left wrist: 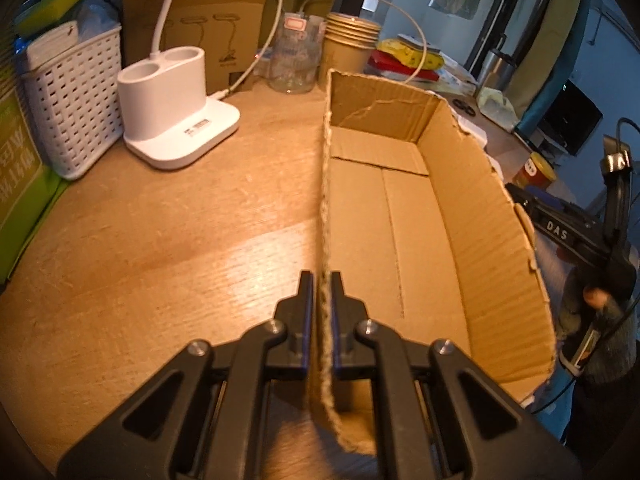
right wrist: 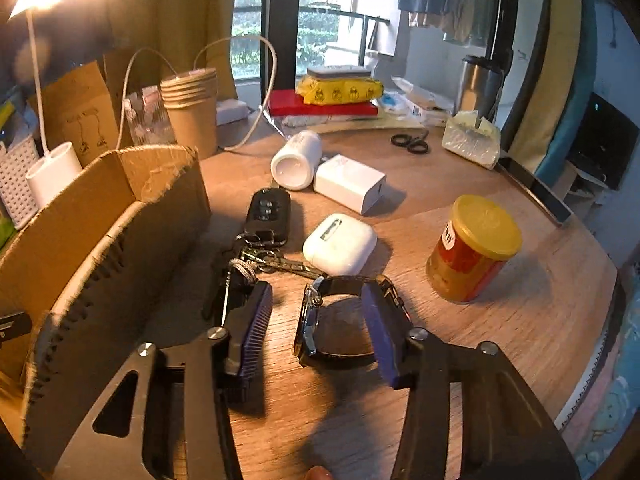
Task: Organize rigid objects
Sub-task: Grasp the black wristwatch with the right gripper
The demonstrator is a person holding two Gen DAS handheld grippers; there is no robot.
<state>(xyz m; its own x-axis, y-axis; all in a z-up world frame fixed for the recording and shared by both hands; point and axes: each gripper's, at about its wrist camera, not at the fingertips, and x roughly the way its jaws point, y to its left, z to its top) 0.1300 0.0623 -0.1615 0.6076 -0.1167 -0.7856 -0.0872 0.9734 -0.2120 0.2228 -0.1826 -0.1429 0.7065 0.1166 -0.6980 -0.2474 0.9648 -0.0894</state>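
Left gripper [left wrist: 322,280] clamped on the near wall of the cardboard box [left wrist: 400,216]. Right gripper [right wrist: 316,304] with fingers apart around the wristwatch [right wrist: 344,320]: dial between the pads, right pad inside the strap loop, keys [right wrist: 264,220] just beyond the left fingertip

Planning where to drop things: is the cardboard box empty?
Empty as far as visible: the cardboard box shows only bare floor flaps in the left wrist view.

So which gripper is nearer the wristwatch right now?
Right. The right gripper has its jaws around the wristwatch; the left gripper is clamped on the cardboard box wall.
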